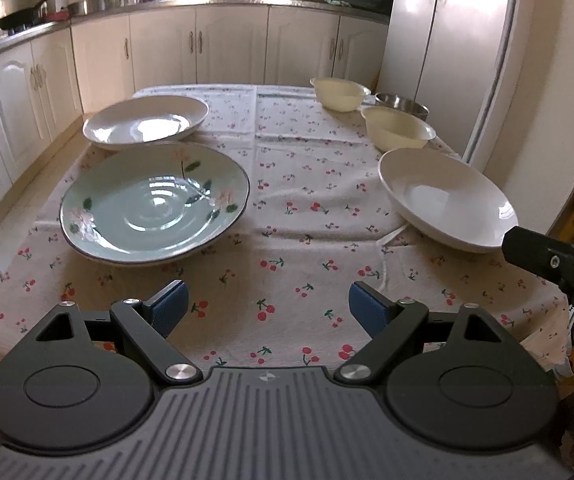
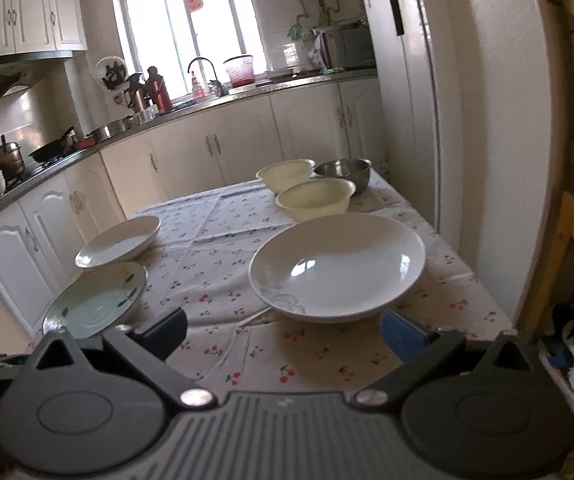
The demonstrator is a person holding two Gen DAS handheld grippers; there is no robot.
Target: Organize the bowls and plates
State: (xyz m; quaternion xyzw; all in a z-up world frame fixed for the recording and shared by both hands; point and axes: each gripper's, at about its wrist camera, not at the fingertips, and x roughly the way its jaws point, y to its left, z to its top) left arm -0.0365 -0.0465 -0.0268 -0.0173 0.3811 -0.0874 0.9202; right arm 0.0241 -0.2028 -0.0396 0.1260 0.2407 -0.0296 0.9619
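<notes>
Left gripper (image 1: pixel 267 309): blue pads (image 1: pixel 170 309) are spread wide, nothing held; cherry-print cloth (image 1: pixel 287 208) is seen between them at lower centre of the left view.

Right gripper (image 2: pixel 283 334): fingers likewise parted and empty, a white plate (image 2: pixel 337 266) sitting just beyond the tips, centre frame. Whether the right pad (image 2: pixel 403 338) touches the plate's underside cannot be told.

In the left view, a green plate (image 1: pixel 155 208) with flower painting is noted left of centre, just past the left pad. A second white plate (image 1: pixel 145 122) lies directly behind it, rims nearly meeting.

Two cream bowls (image 1: pixel 398 128) (image 1: pixel 339 93) are set at upper right of the left view, one behind the other, with a steel bowl (image 1: pixel 402 103) just beside them at the cloth's far right edge.

The right gripper's black body is glimpsed at the right edge of the left view. Kitchen cabinets (image 1: pixel 231 46) fill the background.
</notes>
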